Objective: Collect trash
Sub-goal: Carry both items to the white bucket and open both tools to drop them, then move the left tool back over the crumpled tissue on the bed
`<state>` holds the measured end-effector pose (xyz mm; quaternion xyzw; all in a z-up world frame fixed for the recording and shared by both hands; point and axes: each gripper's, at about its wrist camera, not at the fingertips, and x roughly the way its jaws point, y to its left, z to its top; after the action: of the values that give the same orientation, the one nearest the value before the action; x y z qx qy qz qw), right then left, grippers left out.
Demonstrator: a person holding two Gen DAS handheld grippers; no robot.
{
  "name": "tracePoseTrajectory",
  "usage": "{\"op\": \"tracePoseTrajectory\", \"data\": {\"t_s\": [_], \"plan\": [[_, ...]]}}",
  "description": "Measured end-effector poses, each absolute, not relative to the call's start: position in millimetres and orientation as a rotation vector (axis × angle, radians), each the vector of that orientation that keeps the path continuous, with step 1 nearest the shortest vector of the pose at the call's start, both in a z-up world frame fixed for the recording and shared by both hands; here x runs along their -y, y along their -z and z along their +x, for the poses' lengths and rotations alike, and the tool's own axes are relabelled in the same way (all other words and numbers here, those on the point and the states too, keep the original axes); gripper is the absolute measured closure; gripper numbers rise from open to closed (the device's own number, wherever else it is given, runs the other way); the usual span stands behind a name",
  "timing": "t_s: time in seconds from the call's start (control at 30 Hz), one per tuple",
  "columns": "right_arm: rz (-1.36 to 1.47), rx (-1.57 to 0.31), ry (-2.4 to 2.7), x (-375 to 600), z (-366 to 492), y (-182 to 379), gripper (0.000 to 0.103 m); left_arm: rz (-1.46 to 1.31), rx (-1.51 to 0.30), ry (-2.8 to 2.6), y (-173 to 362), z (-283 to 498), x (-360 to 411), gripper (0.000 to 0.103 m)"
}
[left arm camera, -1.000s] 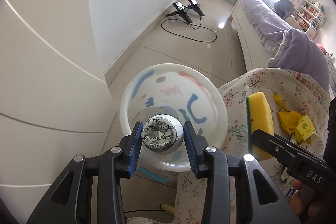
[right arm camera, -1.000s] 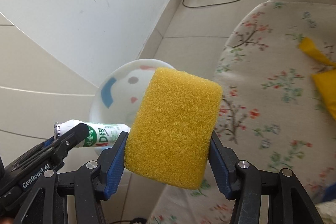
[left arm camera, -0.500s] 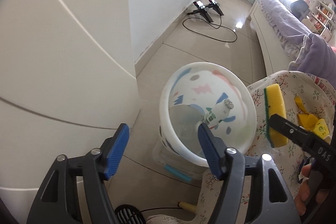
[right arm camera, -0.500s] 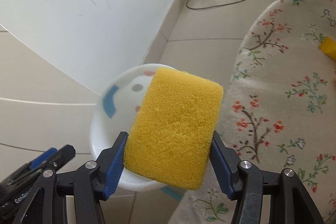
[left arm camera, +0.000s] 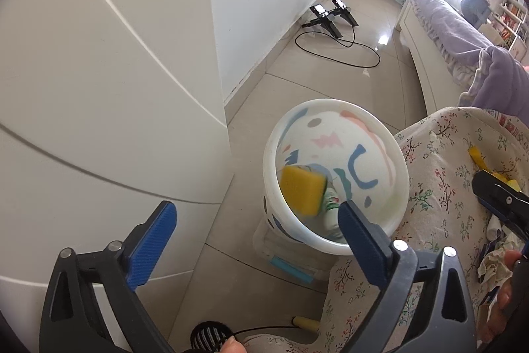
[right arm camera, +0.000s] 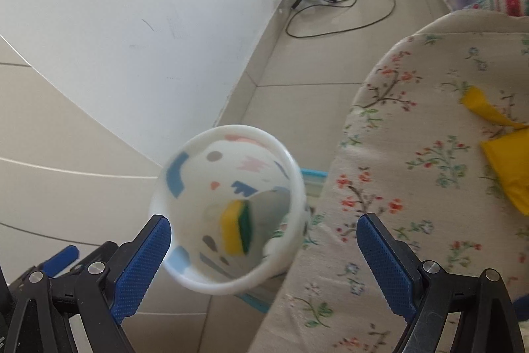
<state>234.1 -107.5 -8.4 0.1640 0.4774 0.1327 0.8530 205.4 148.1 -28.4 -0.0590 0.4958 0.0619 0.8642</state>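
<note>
Sponge (right arm camera: 236, 227) now inside bin (right arm camera: 198, 280)

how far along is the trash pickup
Done: the yellow sponge and a small bottle are in the patterned bin. In hand: nothing; the left gripper and right gripper have just opened. Left: yellow wrappers on the floral cover.

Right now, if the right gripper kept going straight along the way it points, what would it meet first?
Probably the white bin. The open right gripper points down toward its mouth, where the yellow sponge shows inside. Depth is unclear, so it might meet the near rim before the sponge.
</note>
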Motion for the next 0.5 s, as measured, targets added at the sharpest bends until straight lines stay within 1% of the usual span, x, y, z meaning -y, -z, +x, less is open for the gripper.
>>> {"op": "tracePoseTrajectory", "data": {"t_s": [0.13,0.5], "plan": [[0.304,-1.0,-0.238,124,220,-4,0.008,-0.103,-1.043,-0.111,24,199,-140,0.0],[0.22,-0.992,-0.175,173,177,-34,0.008,-0.039,-1.074,-0.014,16,185,-106,0.0]]}}
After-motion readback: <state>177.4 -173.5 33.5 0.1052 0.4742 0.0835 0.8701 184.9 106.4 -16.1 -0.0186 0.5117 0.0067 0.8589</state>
